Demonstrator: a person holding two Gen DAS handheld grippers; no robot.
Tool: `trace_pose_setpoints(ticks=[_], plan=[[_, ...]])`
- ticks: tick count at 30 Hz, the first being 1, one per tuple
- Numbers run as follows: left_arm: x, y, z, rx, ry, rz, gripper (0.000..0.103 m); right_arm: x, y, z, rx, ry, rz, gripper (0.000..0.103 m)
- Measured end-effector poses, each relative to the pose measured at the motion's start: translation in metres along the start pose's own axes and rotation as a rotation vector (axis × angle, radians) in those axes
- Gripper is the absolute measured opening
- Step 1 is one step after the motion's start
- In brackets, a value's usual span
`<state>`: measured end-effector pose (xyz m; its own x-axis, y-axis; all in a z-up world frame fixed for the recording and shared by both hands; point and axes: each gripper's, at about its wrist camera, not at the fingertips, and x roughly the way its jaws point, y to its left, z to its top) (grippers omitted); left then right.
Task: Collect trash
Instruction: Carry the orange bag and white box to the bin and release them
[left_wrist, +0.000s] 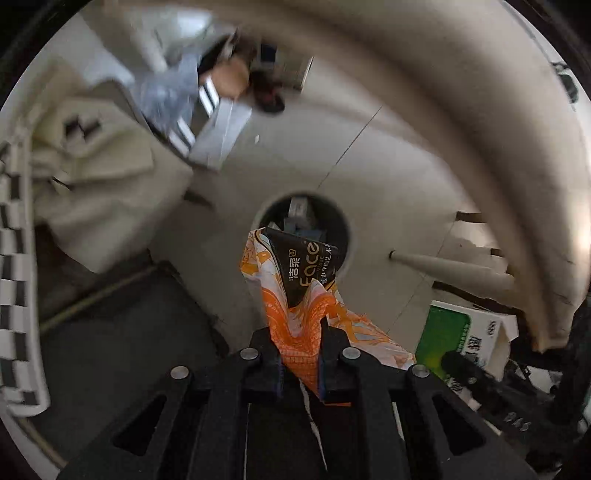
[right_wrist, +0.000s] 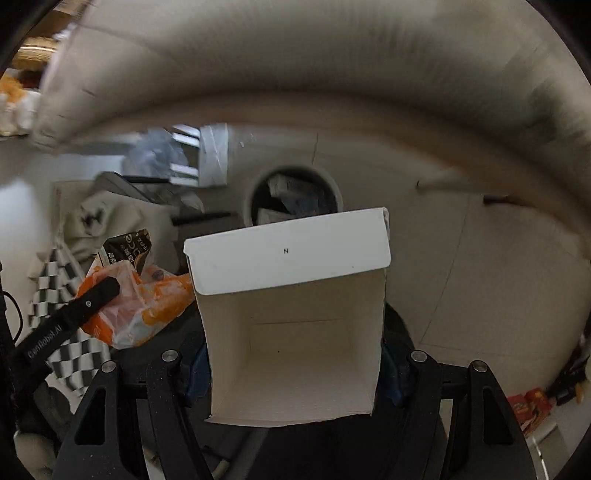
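Note:
My left gripper (left_wrist: 301, 354) is shut on an orange, white and black tissue wrapper (left_wrist: 295, 291) and holds it above a round bin (left_wrist: 258, 218) that has trash in it. The wrapper (right_wrist: 136, 306) and the left gripper's finger (right_wrist: 92, 299) also show at the left of the right wrist view. My right gripper (right_wrist: 291, 365) is shut on an open white carton (right_wrist: 291, 325), held just short of the same bin (right_wrist: 334, 192). The carton's green and white outside (left_wrist: 461, 339) shows at the lower right of the left wrist view.
A beige sofa edge (left_wrist: 461, 110) arches over the pale tiled floor (left_wrist: 388, 206). A checkered cloth (right_wrist: 62, 295) and a beige cushion (left_wrist: 96, 177) lie at the left. A pale furniture leg (left_wrist: 450, 269) stands at the right. Red packets (right_wrist: 528, 406) lie on the floor at the lower right.

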<state>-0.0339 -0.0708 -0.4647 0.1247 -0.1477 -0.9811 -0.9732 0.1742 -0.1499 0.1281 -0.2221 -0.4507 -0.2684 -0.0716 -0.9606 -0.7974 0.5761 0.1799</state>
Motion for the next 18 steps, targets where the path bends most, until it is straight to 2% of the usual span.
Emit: trace_pose_setpoints(ticks=[3, 6, 7, 9, 10, 11, 14, 15, 16, 18], plan=[[0.071, 0.012, 0.025, -0.019, 0.059, -0.051, 0.014, 0.064, -0.01, 0.02, 0.014, -0.006, 0.004, 0.074], [0.128, 0.024, 0.043, -0.027, 0.103, -0.072, 0.016, 0.124, -0.023, 0.044, 0.04, -0.011, 0.018, 0.074], [0.149, 0.028, 0.05, -0.028, 0.118, -0.081, 0.022, 0.143, -0.027, 0.052, 0.051, -0.006, 0.019, 0.074], [0.178, 0.032, 0.059, -0.015, 0.131, -0.089, 0.044, 0.174, -0.033, 0.069, 0.07, -0.005, 0.036, 0.075], [0.19, 0.034, 0.062, -0.013, 0.133, -0.087, 0.067, 0.193, -0.037, 0.076, 0.073, -0.002, 0.039, 0.077], [0.198, 0.037, 0.062, -0.013, 0.134, -0.083, 0.081, 0.204, -0.037, 0.085, 0.074, 0.0, 0.048, 0.079], [0.213, 0.043, 0.063, -0.014, 0.144, -0.064, 0.091, 0.245, -0.039, 0.095, 0.078, 0.042, 0.108, 0.085], [0.214, 0.046, 0.061, -0.012, 0.144, -0.05, 0.095, 0.252, -0.039, 0.097, 0.068, 0.047, 0.111, 0.099], [0.214, 0.046, 0.059, -0.009, 0.142, -0.034, 0.099, 0.259, -0.037, 0.097, 0.051, 0.039, 0.104, 0.103], [0.206, 0.053, 0.051, 0.007, 0.122, 0.018, 0.099, 0.263, -0.034, 0.094, 0.019, 0.022, 0.081, 0.103]])
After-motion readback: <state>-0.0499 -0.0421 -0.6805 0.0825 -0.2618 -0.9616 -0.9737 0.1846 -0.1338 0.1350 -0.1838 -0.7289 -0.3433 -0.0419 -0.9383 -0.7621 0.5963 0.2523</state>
